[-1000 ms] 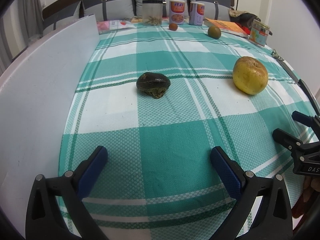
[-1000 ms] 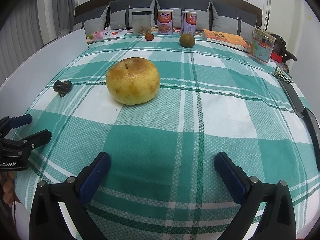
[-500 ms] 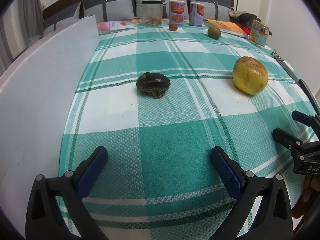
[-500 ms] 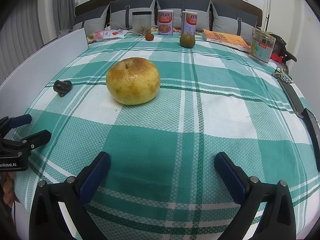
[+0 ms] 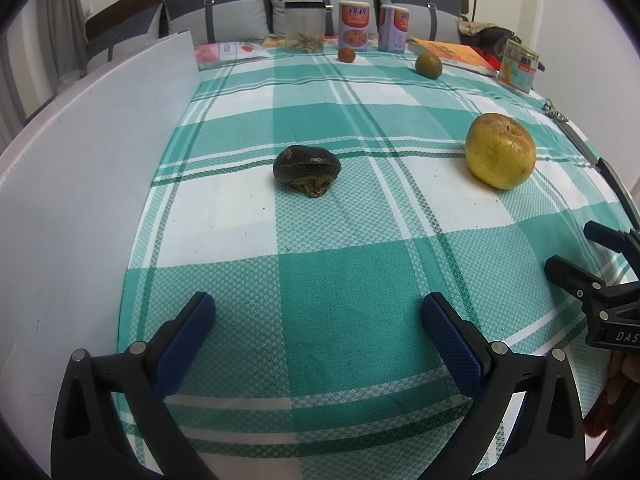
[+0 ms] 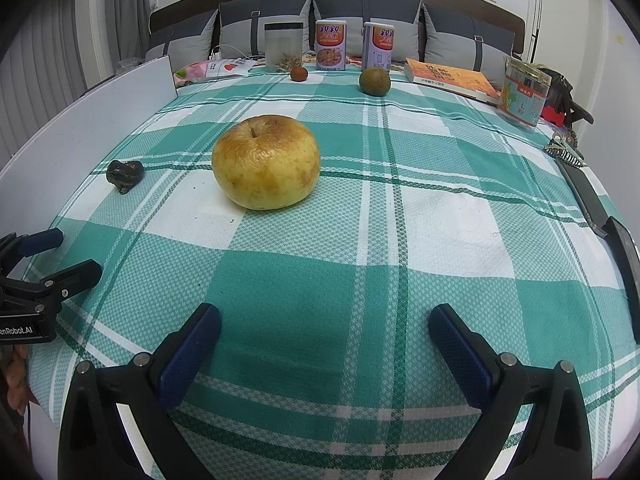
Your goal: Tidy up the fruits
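A large yellow apple-like fruit (image 6: 266,162) (image 5: 500,151) sits on the green checked cloth (image 6: 360,272). A dark shrivelled fruit (image 5: 307,169) (image 6: 125,174) lies to its left. Far back are a small reddish-brown fruit (image 5: 346,55) (image 6: 299,74) and a green round fruit (image 5: 428,65) (image 6: 375,81). My left gripper (image 5: 318,322) is open and empty, well short of the dark fruit. My right gripper (image 6: 325,334) is open and empty too, short of the yellow fruit. Each gripper shows at the edge of the other's view.
A white board (image 5: 80,184) borders the cloth on the left. At the back stand a clear jar (image 6: 283,47), two printed cans (image 6: 330,45), an orange book (image 6: 452,79) and a boxed packet (image 6: 524,94). A dark flat strip (image 6: 588,196) lies along the right edge.
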